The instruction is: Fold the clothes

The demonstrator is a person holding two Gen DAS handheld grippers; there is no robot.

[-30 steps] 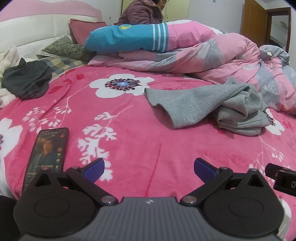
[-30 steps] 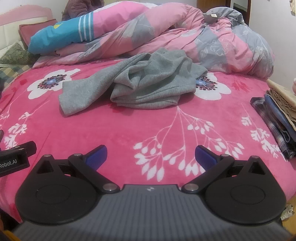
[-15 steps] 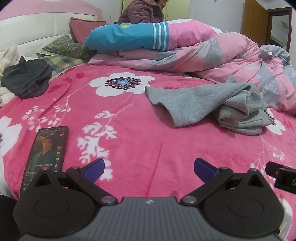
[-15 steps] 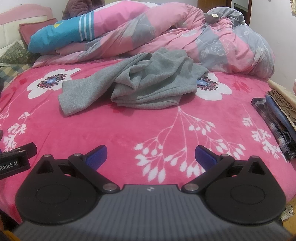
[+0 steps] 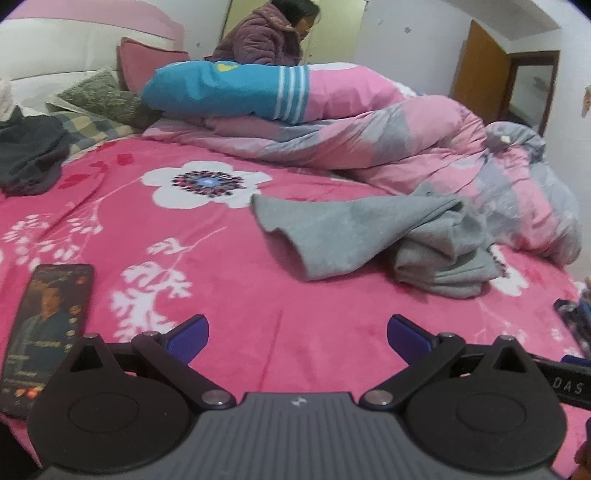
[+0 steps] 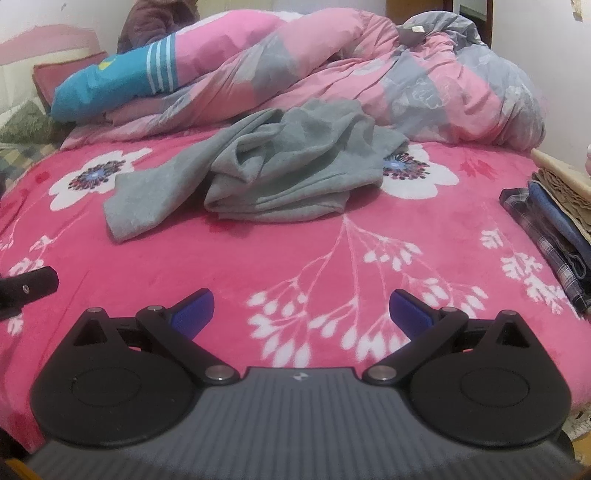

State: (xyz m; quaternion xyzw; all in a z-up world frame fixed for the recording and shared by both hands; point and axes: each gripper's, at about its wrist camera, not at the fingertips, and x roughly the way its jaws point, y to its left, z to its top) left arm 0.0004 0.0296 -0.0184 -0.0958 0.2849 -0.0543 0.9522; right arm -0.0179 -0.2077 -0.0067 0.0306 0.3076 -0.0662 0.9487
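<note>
A crumpled grey garment (image 5: 388,236) (image 6: 280,173) lies bunched on the pink flowered bedspread (image 5: 207,266) (image 6: 332,258), one sleeve or leg stretched out to the left. My left gripper (image 5: 297,334) hovers open over the near edge of the bed, well short of the garment, with nothing between its blue fingertips. My right gripper (image 6: 301,314) is open too, low over the bedspread in front of the garment and apart from it. The tip of the left gripper shows at the left edge of the right wrist view.
A phone (image 5: 44,332) with a lit screen lies at the front left. A dark garment (image 5: 29,162) rests by the pillows. A rumpled pink and grey duvet (image 6: 369,74) is heaped behind. Folded clothes (image 6: 554,229) are stacked at the right edge. A person (image 5: 266,33) sits beyond the bed.
Both grippers have risen and tilted a little, so the garment sits lower in view; the person behind the bed shows more. Jaws stay open, garment unmoved.
</note>
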